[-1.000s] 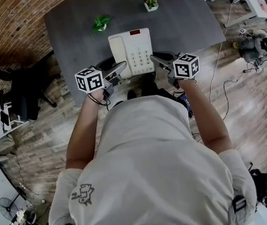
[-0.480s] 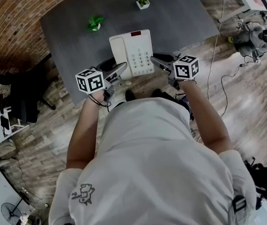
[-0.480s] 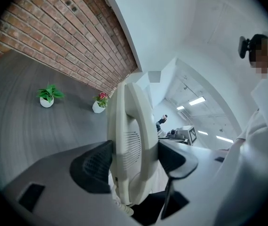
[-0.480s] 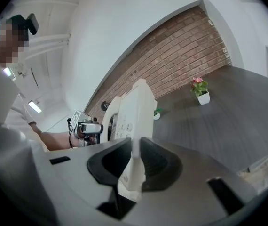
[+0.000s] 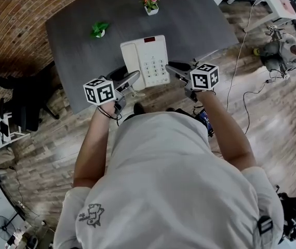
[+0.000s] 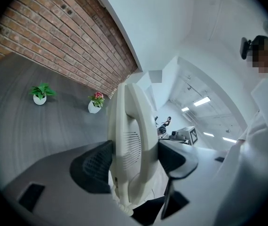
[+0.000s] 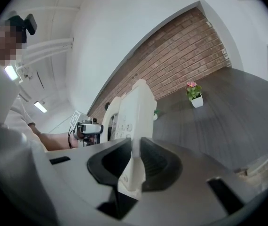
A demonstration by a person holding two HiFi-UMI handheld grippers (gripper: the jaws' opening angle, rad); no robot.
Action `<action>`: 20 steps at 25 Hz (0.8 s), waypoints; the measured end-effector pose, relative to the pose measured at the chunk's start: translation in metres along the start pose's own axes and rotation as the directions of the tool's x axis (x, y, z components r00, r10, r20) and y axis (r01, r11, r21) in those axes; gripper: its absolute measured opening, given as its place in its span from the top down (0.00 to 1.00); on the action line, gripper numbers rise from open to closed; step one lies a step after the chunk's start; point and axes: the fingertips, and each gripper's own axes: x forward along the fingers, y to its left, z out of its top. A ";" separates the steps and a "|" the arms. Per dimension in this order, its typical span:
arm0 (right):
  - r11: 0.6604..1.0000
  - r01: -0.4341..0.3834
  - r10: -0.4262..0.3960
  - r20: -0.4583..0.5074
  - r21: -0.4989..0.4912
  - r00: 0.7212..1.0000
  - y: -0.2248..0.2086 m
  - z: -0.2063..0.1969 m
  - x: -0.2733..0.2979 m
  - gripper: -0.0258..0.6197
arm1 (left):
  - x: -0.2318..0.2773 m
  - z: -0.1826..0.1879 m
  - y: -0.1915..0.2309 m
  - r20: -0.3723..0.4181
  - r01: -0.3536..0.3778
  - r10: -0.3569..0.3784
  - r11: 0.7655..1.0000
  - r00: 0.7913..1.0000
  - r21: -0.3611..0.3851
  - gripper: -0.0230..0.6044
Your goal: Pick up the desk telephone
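Head view: white telephone [image 5: 145, 61] over the near edge of the dark grey desk [image 5: 194, 19], keypad up, handset on its left side. Left gripper [image 5: 131, 79] is on the telephone's left edge, right gripper [image 5: 173, 68] on its right edge, so it is held from both sides in front of the person [image 5: 179, 185]. Can't tell here if the underside touches the desk. Green plant [image 5: 98, 30] and pink flower pot [image 5: 149, 3] stand further back on the desk, well apart from the telephone. Black chair [image 5: 26, 108] is on the wood floor [image 5: 272, 118] at left, brick wall [image 5: 18, 14] top left. Left gripper view: jaws stand wide and are clamped on the handset side of the telephone, both dark pads pressing on the white body. Green plant and pink flower pot show beyond on the desk below the brick wall; the right gripper's marker cube shows past the telephone. Right gripper view: jaws are nearly together, pinching the thin right edge of the telephone, pads touching on both sides. Keypad buttons face left, and the left gripper shows beyond it. Pink flower pot is far back on the desk.
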 end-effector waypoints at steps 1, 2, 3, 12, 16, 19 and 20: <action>1.000 -0.006 0.006 -0.003 -0.004 1.000 -0.004 -0.001 -0.008 0.86 | 0.006 -0.003 -0.006 0.004 -0.006 0.006 1.000 1.000 0.001 0.45; 1.000 -0.013 0.013 -0.006 -0.007 1.000 -0.007 -0.002 -0.014 0.86 | 0.011 -0.006 -0.011 0.007 -0.013 0.013 1.000 1.000 0.002 0.45; 1.000 -0.020 0.020 -0.009 -0.009 1.000 -0.010 -0.003 -0.021 0.86 | 0.016 -0.008 -0.016 0.011 -0.019 0.019 1.000 1.000 0.002 0.45; 0.996 -0.082 0.081 -0.024 -0.020 0.996 -0.029 -0.040 -0.089 0.86 | 0.054 -0.061 -0.070 0.041 -0.074 0.074 0.997 0.996 -0.002 0.45; 0.994 -0.108 0.107 -0.028 -0.019 0.994 -0.027 -0.073 -0.121 0.86 | 0.061 -0.101 -0.097 0.048 -0.101 0.101 0.995 0.994 -0.009 0.45; 0.994 -0.113 0.113 -0.045 0.001 0.993 -0.030 -0.067 -0.122 0.86 | 0.063 -0.099 -0.098 0.032 -0.112 0.114 0.993 0.993 -0.043 0.45; 0.994 -0.114 0.114 -0.049 0.005 0.992 -0.029 -0.068 -0.122 0.86 | 0.063 -0.100 -0.098 0.025 -0.116 0.117 0.992 0.993 -0.049 0.45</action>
